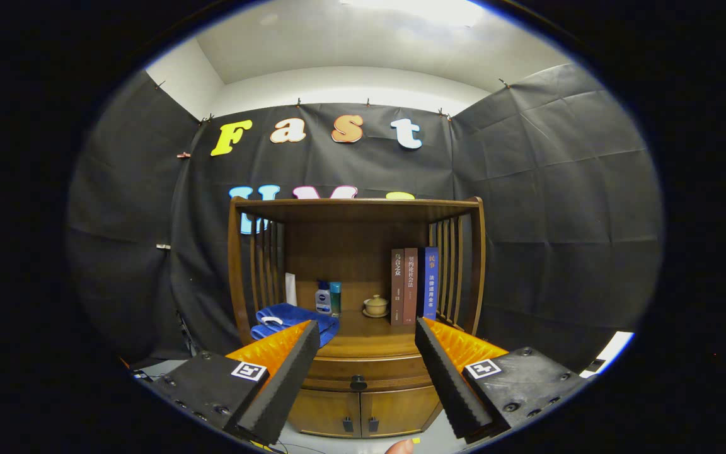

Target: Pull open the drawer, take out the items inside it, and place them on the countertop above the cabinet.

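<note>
Gripper (367,334): fingers spread wide, pinching nothing, held in the air well short of the wooden cabinet; the drawer knob sits in the gap between them.
Drawer (369,371): one, closed, its front facing the gripper, long axis running side to side just under the surface.
Drawer knob (358,382): one, dark and round, centred on the drawer front.
Cabinet doors (363,411): two, side by side below the drawer, both closed, each with a small dark pull at the middle seam.
Surface (363,337): the wooden countertop above the drawer, inside a hutch with slatted sides and a top shelf (357,207).
Books (414,285): three, standing upright at the right of the surface, spines toward the gripper; two brownish, one blue; printed characters run down the spines.
Bottles (328,297): two small ones, upright, side by side toward the back left; label too small to make out.
Lidded pot (375,306): one, small and tan, on a saucer, just left of the books.
Blue cloth (293,318): one, crumpled at the left of the surface, partly behind the left finger.
Fingertip (399,446): a person's, showing low between the gripper's fingers.
</note>
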